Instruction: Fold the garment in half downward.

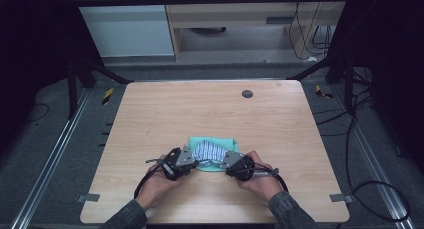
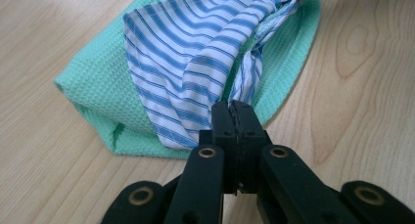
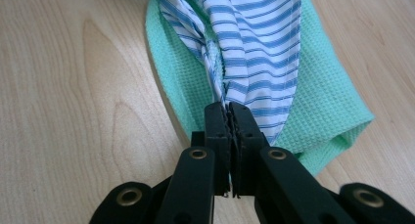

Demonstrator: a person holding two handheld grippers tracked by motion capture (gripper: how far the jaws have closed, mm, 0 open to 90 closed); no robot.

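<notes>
On the near part of the wooden table [image 1: 215, 114] we see a green cloth [image 1: 227, 142] lying flat, a bit nearer to us than the middle. On top of it sits a blue and white striped cloth [image 1: 207, 151]. We hold one gripper in each hand, and both hands come in from the near edge.

Our left gripper [image 1: 191, 158] is at the left end of the striped cloth. Its jaws are pressed tight together, and a corner of the striped cloth [image 2: 191, 62] is pinched between them. From the left gripper view, we see the cloth stretch away from the left gripper [image 2: 234, 109] toward the far end, above the green cloth [image 2: 93, 87].

Our right gripper [image 1: 223, 159] is at the right end. Its jaws are squeezed tight too, with the other end of the striped cloth [image 3: 254, 43] caught between them. In the right gripper view, the right gripper [image 3: 228, 109] holds the cloth up in folds over the green cloth [image 3: 323, 106].

The striped cloth hangs between the two grippers, bunched in the middle. A small dark round spot [image 1: 247, 93] sits on the far part of the table, well apart from the cloths.
</notes>
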